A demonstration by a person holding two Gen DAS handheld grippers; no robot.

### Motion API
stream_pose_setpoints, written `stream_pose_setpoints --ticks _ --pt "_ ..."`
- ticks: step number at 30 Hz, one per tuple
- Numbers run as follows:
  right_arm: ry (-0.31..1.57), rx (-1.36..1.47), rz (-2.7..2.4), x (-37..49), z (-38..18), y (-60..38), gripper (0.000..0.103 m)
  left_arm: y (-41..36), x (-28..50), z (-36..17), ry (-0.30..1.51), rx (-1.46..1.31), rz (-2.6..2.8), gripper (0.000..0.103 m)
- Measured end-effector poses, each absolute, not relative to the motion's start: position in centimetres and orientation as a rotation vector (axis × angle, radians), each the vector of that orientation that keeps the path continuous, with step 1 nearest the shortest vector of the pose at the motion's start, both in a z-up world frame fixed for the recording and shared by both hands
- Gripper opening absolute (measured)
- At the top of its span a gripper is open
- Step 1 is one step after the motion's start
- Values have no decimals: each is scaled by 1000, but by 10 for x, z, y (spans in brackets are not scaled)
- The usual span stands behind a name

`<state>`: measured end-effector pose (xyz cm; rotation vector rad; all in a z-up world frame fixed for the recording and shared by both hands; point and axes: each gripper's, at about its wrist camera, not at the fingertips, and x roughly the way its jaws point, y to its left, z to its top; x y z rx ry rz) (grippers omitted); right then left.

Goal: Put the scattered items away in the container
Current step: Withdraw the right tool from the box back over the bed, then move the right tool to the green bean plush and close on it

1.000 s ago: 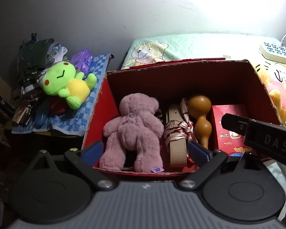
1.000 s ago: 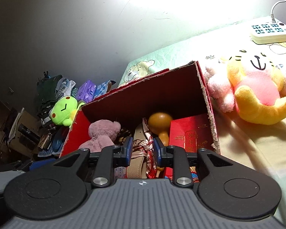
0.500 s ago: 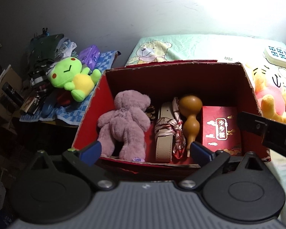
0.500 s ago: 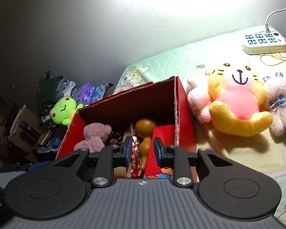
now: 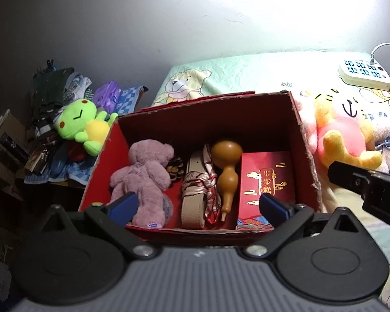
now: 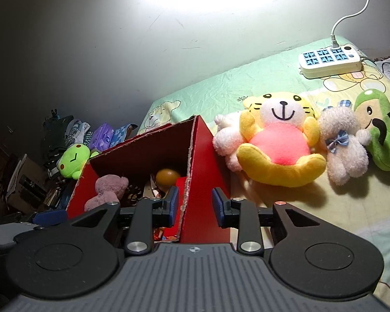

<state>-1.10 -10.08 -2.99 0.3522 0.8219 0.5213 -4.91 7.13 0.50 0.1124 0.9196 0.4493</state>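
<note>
The left gripper has a grey ribbed body, two round black discs, silver screws and blue finger pads. The right gripper looks the same.

In the right wrist view, the red box's near wall hid most of its contents, so only the gourd's top showed. The green plush ran off the right edge (its far side unseen). In the left wrist view the pine cone lay mostly behind the mauve bear.
</note>
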Motion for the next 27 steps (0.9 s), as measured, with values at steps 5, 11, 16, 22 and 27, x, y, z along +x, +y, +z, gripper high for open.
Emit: stream_pose_setpoints --ticks 5,11,16,22,27 --pt "830 362 476 -9 -36 -124 32 50 -44 5 903 132 402 99" --pt "845 389 423 -7 -45 -154 32 23 -38 4 884 155 337 99" --pt "855 420 378 -6 -55 -180 32 -2 -34 6 851 166 267 99" --pt "859 466 303 -4 -68 -216 32 -41 -32 9 798 197 156 99" --pt "869 496 229 0 -82 -250 32 -71 -25 3 767 198 34 99"
